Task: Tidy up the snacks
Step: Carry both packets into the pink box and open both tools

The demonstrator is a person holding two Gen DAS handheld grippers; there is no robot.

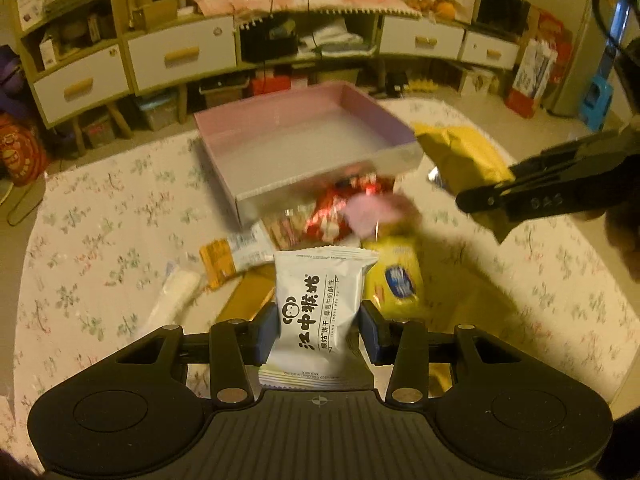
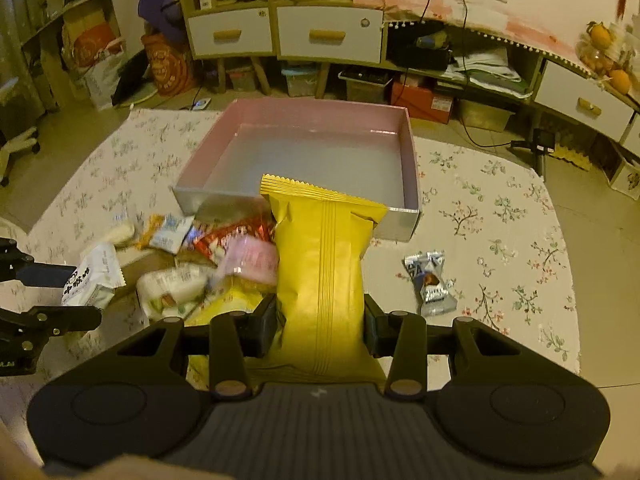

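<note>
My left gripper (image 1: 318, 334) is shut on a white biscuit packet (image 1: 320, 300) with black Chinese lettering, held above the snack pile; the same white packet (image 2: 90, 276) shows at the left of the right wrist view. My right gripper (image 2: 320, 330) is shut on a tall yellow-gold snack bag (image 2: 324, 280), also seen as the yellow bag (image 1: 460, 160) in the left wrist view. An empty pink-walled box (image 2: 320, 120) sits on the floral tablecloth behind the pile; the box (image 1: 304, 104) is blurred in the left wrist view.
A heap of loose snacks (image 2: 224, 256) lies before the box: a red packet (image 1: 340, 212), a pink one (image 2: 250, 258), a yellow bag with a blue label (image 1: 398, 276). A silver-blue wrapper (image 2: 430, 282) lies alone at right. Cabinets with drawers (image 2: 328, 34) stand behind.
</note>
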